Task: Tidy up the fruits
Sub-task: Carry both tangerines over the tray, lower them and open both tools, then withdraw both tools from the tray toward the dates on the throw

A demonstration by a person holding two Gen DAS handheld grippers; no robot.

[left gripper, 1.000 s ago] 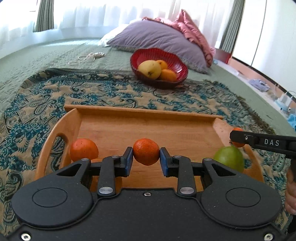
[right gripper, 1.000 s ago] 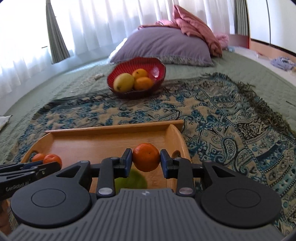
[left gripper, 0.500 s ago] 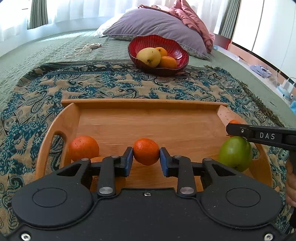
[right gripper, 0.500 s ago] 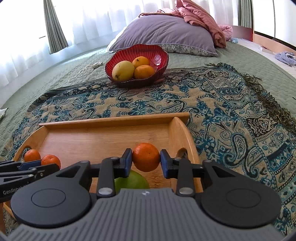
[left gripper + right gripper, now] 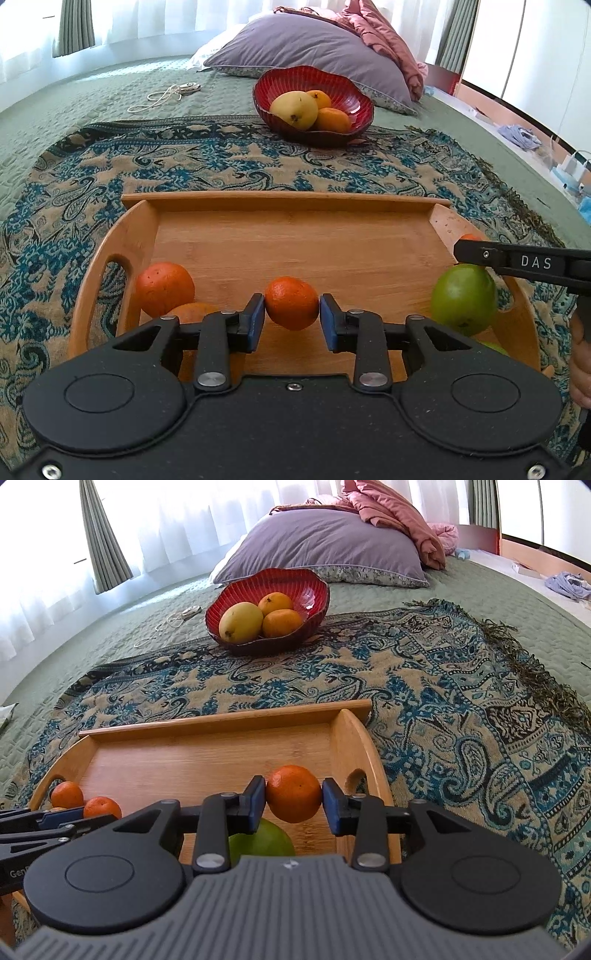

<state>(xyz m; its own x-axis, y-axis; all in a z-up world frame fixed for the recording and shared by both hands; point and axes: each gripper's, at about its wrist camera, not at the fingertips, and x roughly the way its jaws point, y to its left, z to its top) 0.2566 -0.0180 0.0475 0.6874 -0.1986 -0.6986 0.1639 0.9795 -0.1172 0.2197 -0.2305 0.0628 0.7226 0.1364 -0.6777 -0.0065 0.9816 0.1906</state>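
A wooden tray lies on a patterned throw. My left gripper hangs over the tray's near edge. Its jaws are opening, and a mandarin sits between the blue pads with a thin gap beside it. An orange lies at the tray's left end and a green fruit at its right. My right gripper is over the tray's right end, jaws opening, another mandarin loose between its pads. Under it lies the green fruit.
A red bowl holding a yellow fruit and two oranges stands beyond the tray on the throw. Behind it lies a purple pillow. A white cord rests on the green bedspread at left. The bed's edge runs along the right.
The pads of both grippers have spread slightly off the mandarins they were pressing. Both hands have stayed over the tray.
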